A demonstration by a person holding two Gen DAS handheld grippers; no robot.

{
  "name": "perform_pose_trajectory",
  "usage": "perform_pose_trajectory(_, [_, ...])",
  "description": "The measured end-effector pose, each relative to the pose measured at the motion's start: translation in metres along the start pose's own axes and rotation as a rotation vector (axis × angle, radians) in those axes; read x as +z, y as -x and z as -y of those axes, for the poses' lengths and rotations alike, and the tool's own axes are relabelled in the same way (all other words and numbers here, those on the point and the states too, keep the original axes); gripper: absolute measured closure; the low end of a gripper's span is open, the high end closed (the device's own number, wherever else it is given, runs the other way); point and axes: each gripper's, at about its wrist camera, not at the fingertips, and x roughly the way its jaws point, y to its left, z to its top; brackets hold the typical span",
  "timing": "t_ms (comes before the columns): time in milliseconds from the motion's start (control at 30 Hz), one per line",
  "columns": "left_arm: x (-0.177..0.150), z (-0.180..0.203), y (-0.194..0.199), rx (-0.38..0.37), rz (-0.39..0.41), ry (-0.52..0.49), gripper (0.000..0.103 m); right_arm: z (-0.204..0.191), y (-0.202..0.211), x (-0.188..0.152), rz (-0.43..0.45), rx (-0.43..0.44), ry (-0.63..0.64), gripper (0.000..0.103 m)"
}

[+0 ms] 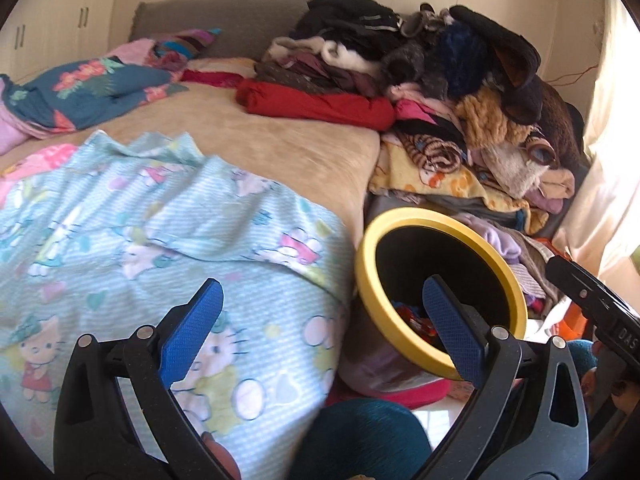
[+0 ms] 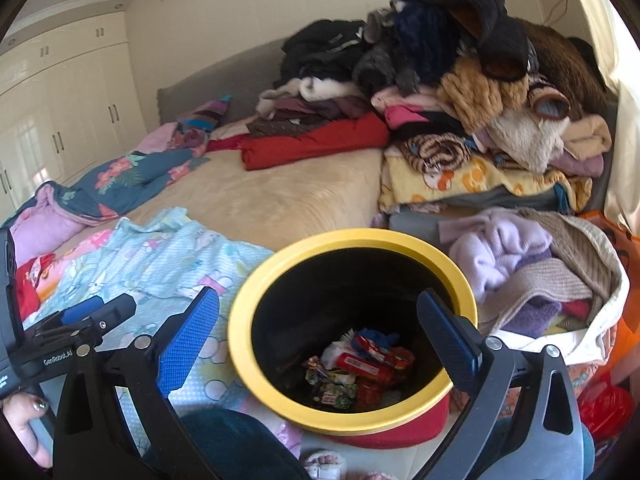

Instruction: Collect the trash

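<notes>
A round trash bin (image 2: 352, 332) with a thick matte yellow rim and a smooth black interior is seen standing on the floor against the side of the bed (image 2: 280, 196). At its bottom, crumpled glossy wrappers (image 2: 360, 368) in red, white and green are heaped. The left gripper (image 1: 324, 328) is held with its blue textured fingers (image 1: 192, 332) spread wide, nothing between them; the right gripper (image 2: 320, 340) is likewise spread and empty, poised above the bin's mouth. The bed is covered by a plush beige blanket, over which a thin pale-blue cartoon-print sheet (image 1: 152, 248) is draped. Folded and tumbled clothes (image 2: 460, 92), fleecy, knitted and woolly, are piled along the far side. A cream wardrobe (image 2: 60, 120) is visible behind.
</notes>
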Motion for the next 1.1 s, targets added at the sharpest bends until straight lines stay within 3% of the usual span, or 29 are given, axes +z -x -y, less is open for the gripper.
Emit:
perform_pose_trajectory(467, [-0.025,-0.015,0.053,0.101,0.153,-0.033,0.011,-0.026,0.041,-0.019,0.241,-0.009,0.000,0.006])
perform_pose_trajectory(600, [-0.030,-0.017,0.063,0.132,0.192,-0.046,0.011,-0.037,0.051,-0.025,0.301,-0.001,0.052,0.006])
perform_pose_trajectory(833, [-0.036,-0.023,0.076,0.152,0.251,-0.039,0.011,-0.053,0.052,-0.038,0.345,0.010,0.136,0.006])
perform_pose_trajectory(1100, [-0.038,-0.026,0.079,0.148,0.256,-0.017,0.011,-0.060,0.047,-0.041,0.358,0.002,0.175,0.006])
